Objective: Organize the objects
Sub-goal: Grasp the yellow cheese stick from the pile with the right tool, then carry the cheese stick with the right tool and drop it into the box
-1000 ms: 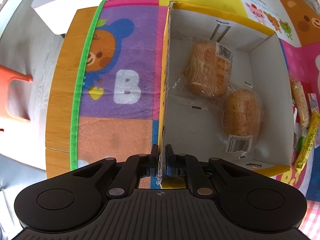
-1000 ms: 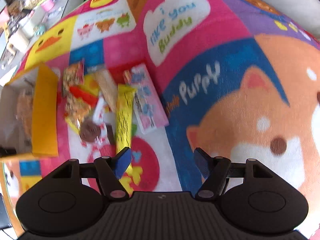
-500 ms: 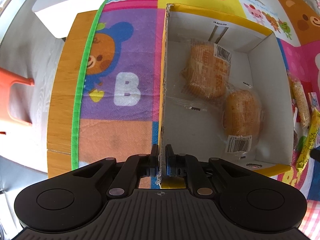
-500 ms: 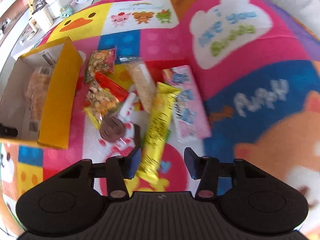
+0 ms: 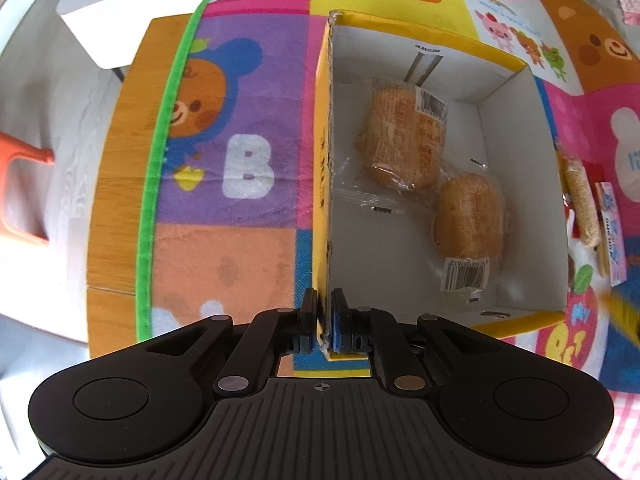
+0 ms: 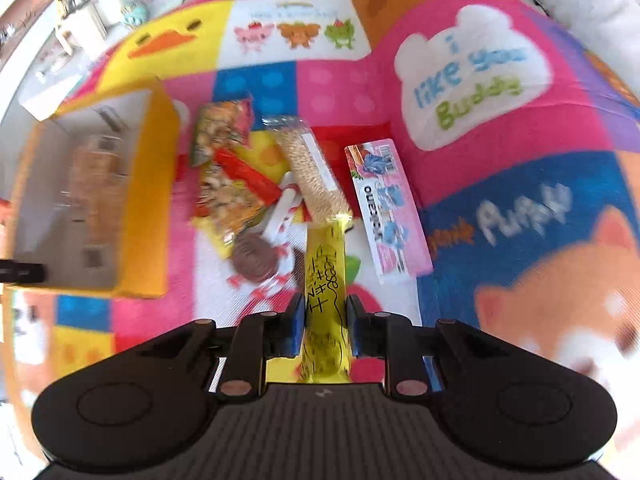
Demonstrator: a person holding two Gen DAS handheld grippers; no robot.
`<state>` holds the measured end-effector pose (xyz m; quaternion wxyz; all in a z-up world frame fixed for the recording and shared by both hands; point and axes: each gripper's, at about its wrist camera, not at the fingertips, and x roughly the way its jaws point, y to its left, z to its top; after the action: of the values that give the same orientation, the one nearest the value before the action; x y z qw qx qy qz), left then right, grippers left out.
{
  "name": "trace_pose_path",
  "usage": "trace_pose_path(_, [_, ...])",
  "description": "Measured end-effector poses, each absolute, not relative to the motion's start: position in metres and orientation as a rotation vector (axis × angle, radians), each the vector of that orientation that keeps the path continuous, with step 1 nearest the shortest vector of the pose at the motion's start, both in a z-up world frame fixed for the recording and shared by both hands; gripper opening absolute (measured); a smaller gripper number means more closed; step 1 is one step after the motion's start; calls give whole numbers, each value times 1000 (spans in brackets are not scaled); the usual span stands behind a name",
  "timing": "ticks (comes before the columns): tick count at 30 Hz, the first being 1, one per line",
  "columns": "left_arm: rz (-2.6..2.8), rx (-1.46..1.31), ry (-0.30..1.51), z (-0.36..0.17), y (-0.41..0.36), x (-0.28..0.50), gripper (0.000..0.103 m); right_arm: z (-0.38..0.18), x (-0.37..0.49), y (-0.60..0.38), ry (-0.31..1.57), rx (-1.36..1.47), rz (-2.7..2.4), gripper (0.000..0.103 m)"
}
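The right gripper (image 6: pixel 323 326) is pinching a long yellow snack stick (image 6: pixel 325 300) between its two blue pads. The figure fell fast, and the pads now press on both sides of the wrapper, so the grip looks done. The stick has "cheese" written on it in black. It looks light and a bit bendy, with a shiny wrapper that could slip. The gripper has it near one end, so the far end may droop or swing. A hold nearer the middle would be steadier, but a soft squeeze should be enough for a thing this light.

The far tip of the stick reaches toward the pile of other snacks on the colourful play mat (image 6: pixel 500 168). There is a sesame bar (image 6: pixel 314 172), a pink packet (image 6: pixel 390 208), a round chocolate cookie (image 6: pixel 254 258) and some nut packets (image 6: pixel 224 168). They lie close together, some touching.

The yellow box (image 5: pixel 324 168) sits to the left of the pile. The left gripper (image 5: pixel 325 320) is pressed together on the box's side wall, at the near corner, and holds it in place. Inside the box lie two wrapped buns (image 5: pixel 404 136), side by side and touching. I think the yellow stick belongs in there next, and there is bare floor beside the buns for it.
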<state>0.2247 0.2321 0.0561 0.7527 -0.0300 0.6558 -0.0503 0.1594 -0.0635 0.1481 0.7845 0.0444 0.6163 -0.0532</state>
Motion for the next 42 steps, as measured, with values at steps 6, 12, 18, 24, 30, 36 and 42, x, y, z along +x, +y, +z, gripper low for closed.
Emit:
trace_pose_path(6, [-153, -95, 1432, 55, 239, 224, 9, 207, 124, -29, 1361, 154, -67, 20])
trace_pose_path(12, [-203, -102, 1434, 54, 245, 222, 10, 251, 111, 3, 1359, 214, -49, 20])
trace_pose_path(18, [-226, -131, 1442, 53, 256, 216, 11, 278, 105, 33, 1344, 231, -26, 20])
trace_pose_path(24, [-250, -149, 1436, 52, 261, 214, 12, 299, 103, 66, 1309, 195, 2, 20])
trace_pose_path(30, [-263, -166, 1430, 50, 264, 214, 12, 308, 119, 91, 1283, 151, 19, 20])
trace_pose_path(36, [-267, -187, 1429, 50, 269, 212, 13, 316, 142, 100, 1240, 153, 38, 20])
trace_pose_path(42, [-256, -192, 1429, 53, 273, 213, 13, 315, 167, 112, 1227, 128, 65, 20])
